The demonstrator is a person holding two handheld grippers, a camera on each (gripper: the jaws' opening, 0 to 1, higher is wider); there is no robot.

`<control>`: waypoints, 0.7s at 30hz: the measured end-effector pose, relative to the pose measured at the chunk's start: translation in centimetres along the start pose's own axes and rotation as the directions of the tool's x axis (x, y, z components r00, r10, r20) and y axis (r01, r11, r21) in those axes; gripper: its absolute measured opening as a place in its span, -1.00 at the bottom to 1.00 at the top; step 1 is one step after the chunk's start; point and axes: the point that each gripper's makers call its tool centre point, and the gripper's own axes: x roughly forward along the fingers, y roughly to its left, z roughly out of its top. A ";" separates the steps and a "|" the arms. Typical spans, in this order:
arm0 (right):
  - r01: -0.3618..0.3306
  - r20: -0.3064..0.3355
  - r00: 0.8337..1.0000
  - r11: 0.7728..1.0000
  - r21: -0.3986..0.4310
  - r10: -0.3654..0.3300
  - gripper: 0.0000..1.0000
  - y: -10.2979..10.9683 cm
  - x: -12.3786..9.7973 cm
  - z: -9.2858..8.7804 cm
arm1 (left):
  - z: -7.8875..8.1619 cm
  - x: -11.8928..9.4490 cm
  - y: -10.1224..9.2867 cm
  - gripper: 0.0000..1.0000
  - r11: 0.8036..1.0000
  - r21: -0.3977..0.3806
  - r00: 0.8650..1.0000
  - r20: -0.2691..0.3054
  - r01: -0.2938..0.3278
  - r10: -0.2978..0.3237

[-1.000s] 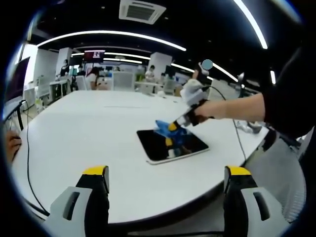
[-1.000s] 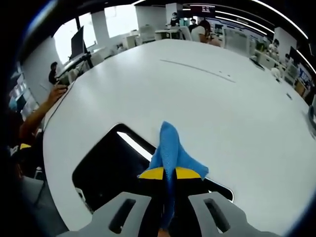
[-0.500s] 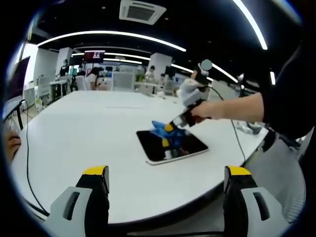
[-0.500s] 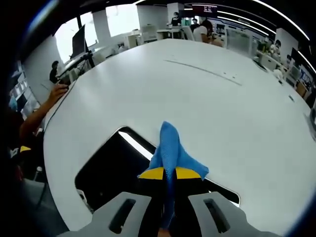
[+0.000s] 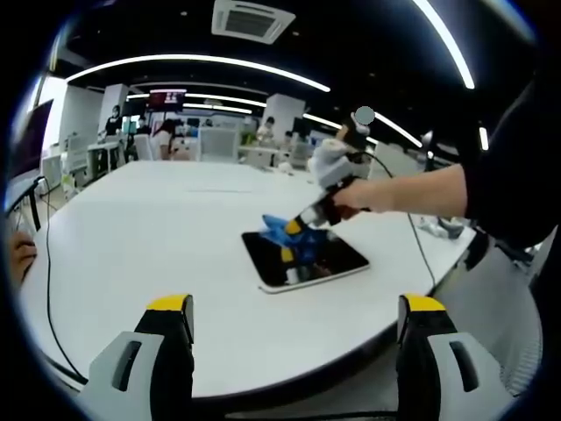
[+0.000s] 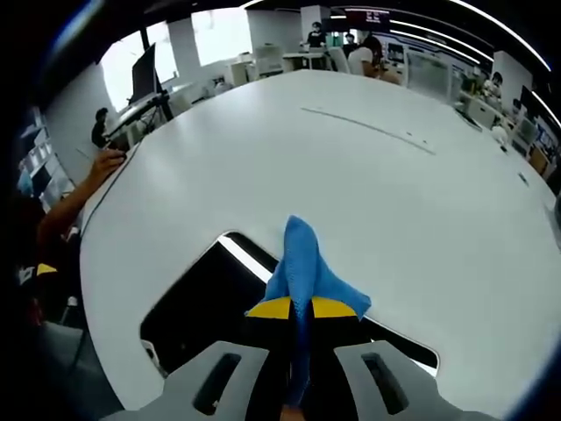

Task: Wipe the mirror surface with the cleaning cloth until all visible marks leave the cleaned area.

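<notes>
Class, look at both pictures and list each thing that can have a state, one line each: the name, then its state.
Mirror: lying flat on the table, dark glass up, one part under the cloth.
Cloth: bunched, clamped in the right gripper, pressed on the mirror.
Right gripper: shut on the cloth, over the mirror.
Left gripper: open, holding nothing, short of the table edge.
Table: white, bearing the mirror.

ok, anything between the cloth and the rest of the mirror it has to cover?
Nothing visible. The right gripper is shut on the blue cloth, which sits at the mirror already. The remaining glass is bare, and the white table around it holds no objects near the mirror.
</notes>
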 end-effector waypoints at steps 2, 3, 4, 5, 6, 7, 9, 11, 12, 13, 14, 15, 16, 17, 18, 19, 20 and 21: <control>-0.004 0.001 1.000 1.000 -0.002 0.004 -0.99 0.2 0.2 0.2 | 0.0 0.0 0.0 0.94 1.000 0.000 1.000 0.000 0.001 -0.001; -0.007 0.001 1.000 1.000 -0.004 0.007 -0.99 0.5 0.3 0.3 | 0.0 0.0 0.0 0.94 1.000 0.000 1.000 0.000 0.001 -0.001; -0.008 0.002 1.000 1.000 -0.005 0.008 -0.99 0.6 0.3 0.3 | 0.0 0.0 0.0 0.94 1.000 0.001 1.000 0.000 0.002 -0.002; -0.011 0.002 1.000 1.000 -0.006 0.011 -0.99 0.6 0.4 0.4 | 0.0 0.0 0.0 0.94 1.000 0.001 1.000 0.001 0.002 -0.002; -0.013 0.005 1.000 1.000 -0.004 0.013 -0.99 0.6 0.5 0.5 | 0.0 0.0 0.0 0.94 1.000 0.001 1.000 0.002 0.003 -0.003; -0.016 0.007 1.000 1.000 -0.002 0.016 -0.99 0.6 0.6 0.6 | 0.0 0.0 0.0 0.94 1.000 0.000 1.000 0.002 0.002 -0.002; -0.019 0.009 1.000 1.000 -0.001 0.019 -0.99 0.9 0.8 0.8 | 0.0 0.0 0.0 0.94 1.000 0.000 1.000 0.003 0.002 -0.002; -0.023 0.010 1.000 1.000 -0.003 0.023 -0.99 1.4 0.9 1.0 | 0.0 0.0 0.0 0.94 1.000 0.000 1.000 0.004 0.003 -0.003; -0.025 0.010 1.000 1.000 -0.005 0.025 -0.99 1.6 1.0 1.0 | 0.0 0.0 0.0 0.94 1.000 0.000 1.000 0.004 0.002 -0.002; -0.028 0.010 1.000 1.000 -0.008 0.028 -0.99 1.5 1.1 1.1 | 0.0 0.0 0.0 0.94 1.000 0.000 1.000 0.004 0.002 -0.002; -0.029 0.010 1.000 1.000 -0.010 0.029 -0.99 1.6 1.2 1.1 | 0.0 0.0 0.0 0.94 1.000 0.000 1.000 0.004 0.002 -0.002; -0.032 0.010 0.999 0.999 -0.013 0.032 -0.99 1.5 1.4 1.3 | 0.0 0.0 0.0 0.94 1.000 0.000 1.000 0.004 0.002 -0.002; -0.034 0.010 0.999 0.999 -0.016 0.034 -0.99 1.6 1.6 1.4 | 0.0 0.0 0.0 0.94 1.000 0.000 1.000 0.003 0.002 -0.002; -0.036 0.008 0.999 0.999 -0.021 0.036 -0.99 1.8 1.7 1.5 | 0.0 0.0 0.0 0.94 1.000 0.000 1.000 0.003 0.002 -0.002; -0.038 0.007 0.999 0.999 -0.024 0.038 -0.99 1.9 1.8 1.6 | 0.0 0.0 0.0 0.94 1.000 0.000 1.000 0.003 0.001 -0.001; -0.040 0.006 0.999 0.999 -0.027 0.040 -0.99 2.1 1.8 1.7 | 0.0 0.0 0.0 0.95 1.000 -0.001 1.000 0.003 0.001 -0.001; -0.042 0.004 0.999 0.999 -0.031 0.042 -0.99 2.3 2.0 1.8 | 0.0 0.0 0.0 0.95 1.000 -0.002 1.000 0.003 -0.001 0.001; -0.044 0.003 0.999 0.998 -0.034 0.045 -0.99 2.4 2.0 1.9 | 0.0 0.0 0.1 0.96 1.000 -0.003 1.000 0.003 -0.003 0.003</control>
